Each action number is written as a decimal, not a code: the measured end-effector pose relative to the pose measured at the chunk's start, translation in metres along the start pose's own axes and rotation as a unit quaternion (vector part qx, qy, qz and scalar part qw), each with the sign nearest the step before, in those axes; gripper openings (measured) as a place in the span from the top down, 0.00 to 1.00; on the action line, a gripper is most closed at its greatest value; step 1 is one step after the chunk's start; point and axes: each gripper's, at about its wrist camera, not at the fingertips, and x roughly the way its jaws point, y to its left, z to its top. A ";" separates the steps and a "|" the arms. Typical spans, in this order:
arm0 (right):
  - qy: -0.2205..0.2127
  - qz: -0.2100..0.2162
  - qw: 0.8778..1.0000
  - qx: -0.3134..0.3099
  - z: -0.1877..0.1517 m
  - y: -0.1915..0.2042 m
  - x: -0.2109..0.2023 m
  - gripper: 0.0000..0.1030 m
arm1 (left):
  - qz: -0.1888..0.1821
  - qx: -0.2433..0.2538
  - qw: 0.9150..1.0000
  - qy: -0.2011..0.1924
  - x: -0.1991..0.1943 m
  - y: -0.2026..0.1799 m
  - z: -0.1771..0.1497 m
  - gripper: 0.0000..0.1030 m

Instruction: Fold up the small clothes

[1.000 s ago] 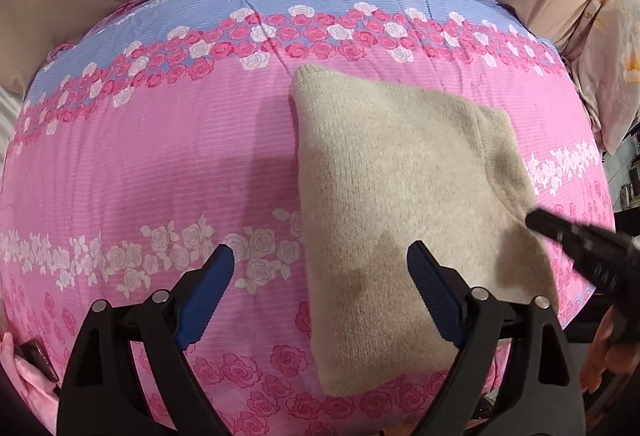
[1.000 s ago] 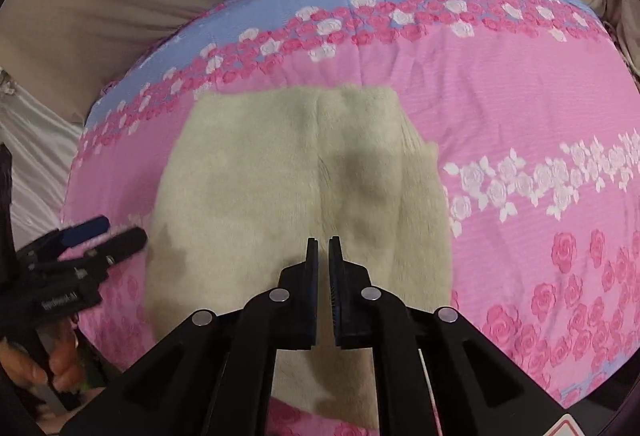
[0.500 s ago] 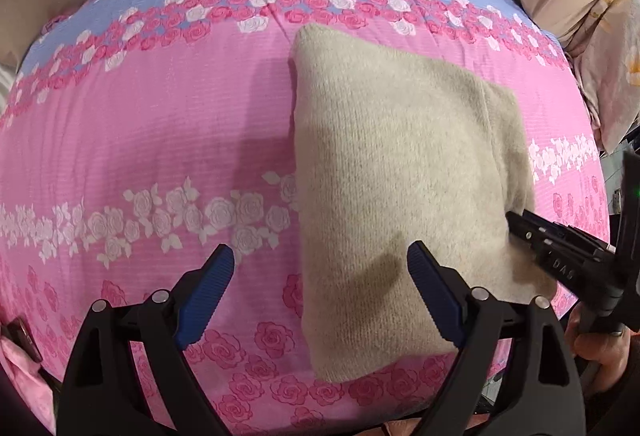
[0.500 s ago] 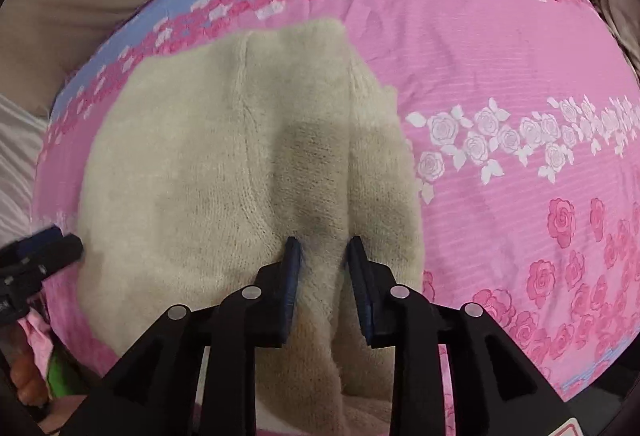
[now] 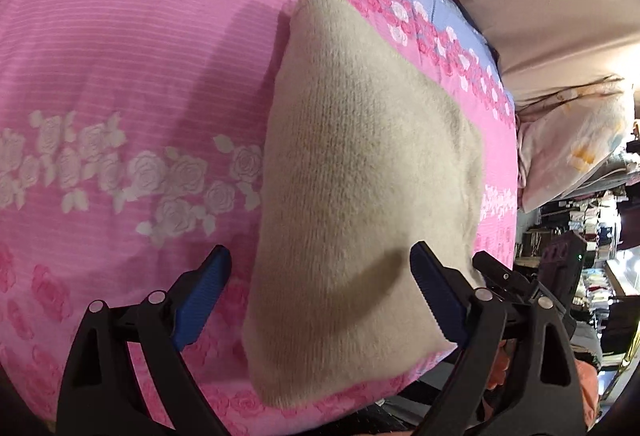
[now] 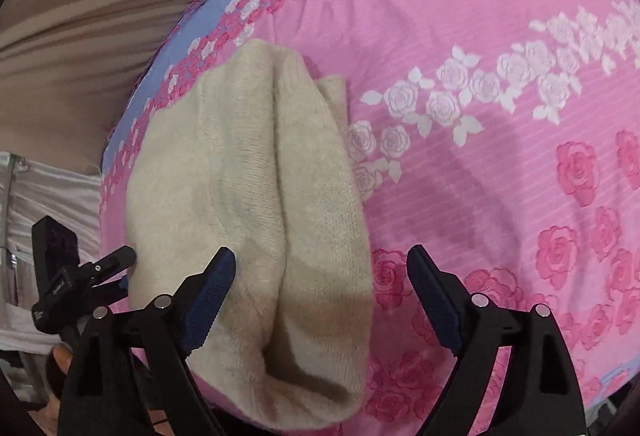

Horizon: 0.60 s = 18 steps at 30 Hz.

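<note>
Both our grippers gape wide, holding nothing. Right gripper [image 6: 320, 300] straddles the near end of the folded beige knit garment [image 6: 256, 220] on the pink rose-print bedspread [image 6: 500, 140]; its long axis runs away from us. Left gripper [image 5: 320, 300] hovers beside its left edge. Only the right view shows the stacked fold seam.

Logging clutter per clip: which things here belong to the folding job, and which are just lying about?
Job:
beige knit garment, folded on the bed
left tool, open
right tool, open

Lying about:
pink floral bedcover
pillow
beige sheet
</note>
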 end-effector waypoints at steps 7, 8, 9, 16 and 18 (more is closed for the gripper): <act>0.016 0.103 0.994 0.027 0.008 -0.002 0.029 0.62 | -0.064 -0.039 0.997 0.016 0.036 0.002 0.009 0.32; 0.010 0.100 0.995 0.025 0.009 0.002 0.025 0.67 | -0.062 -0.037 0.997 0.013 0.032 -0.001 0.009 0.39; 0.004 0.093 0.996 0.009 0.011 0.010 0.019 0.70 | -0.063 -0.032 0.997 0.009 0.026 -0.006 0.011 0.51; -0.108 0.095 0.986 -0.081 0.031 0.088 -0.100 0.76 | -0.113 0.051 0.992 -0.040 -0.070 -0.084 0.030 0.59; -0.144 0.101 0.978 -0.115 0.040 0.115 -0.143 0.76 | -0.126 0.084 0.986 -0.070 -0.114 -0.109 0.038 0.58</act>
